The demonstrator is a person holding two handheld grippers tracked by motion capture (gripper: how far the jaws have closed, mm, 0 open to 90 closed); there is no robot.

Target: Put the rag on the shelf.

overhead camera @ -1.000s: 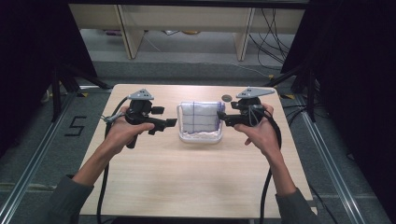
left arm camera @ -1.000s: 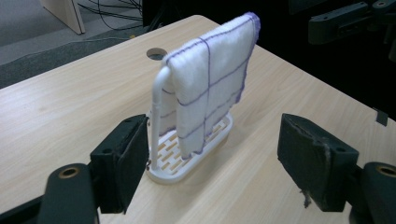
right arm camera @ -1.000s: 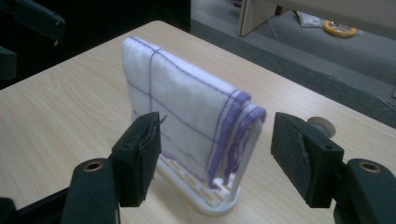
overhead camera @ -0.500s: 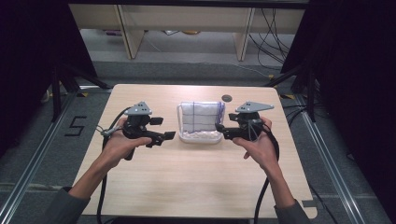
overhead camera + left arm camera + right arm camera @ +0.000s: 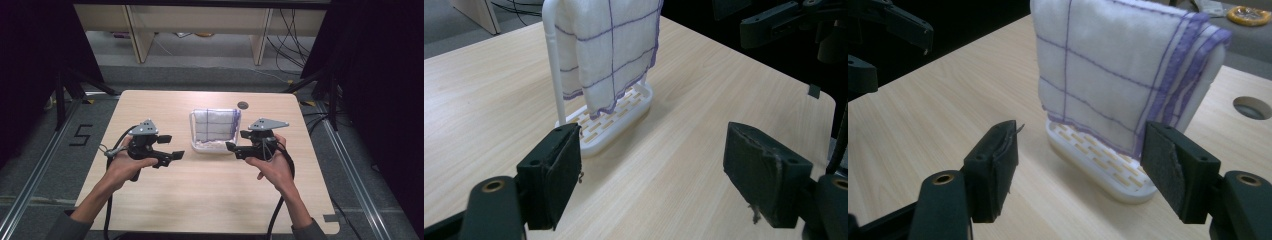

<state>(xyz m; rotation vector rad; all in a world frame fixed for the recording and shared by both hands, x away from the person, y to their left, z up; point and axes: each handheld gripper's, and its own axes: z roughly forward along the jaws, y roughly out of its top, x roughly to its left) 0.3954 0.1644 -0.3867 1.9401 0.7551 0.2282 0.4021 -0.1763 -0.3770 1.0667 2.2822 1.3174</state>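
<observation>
high view adds table hole (image 5: 242, 105) behind cloth (image 5: 215, 125).

A white rack (image 5: 212, 146) stands on the wooden table (image 5: 210, 195).

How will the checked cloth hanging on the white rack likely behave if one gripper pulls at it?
The cloth drapes in soft folds over the rack, so it is probably floppy and will sag from one pinch. The rack looks like thin, light plastic standing free on the table, so a tug may drag or tip it.

a white cloth (image 5: 216, 125) with purple grid lines hangs draped over an upright white rack (image 5: 200, 146) mid-table.
</observation>
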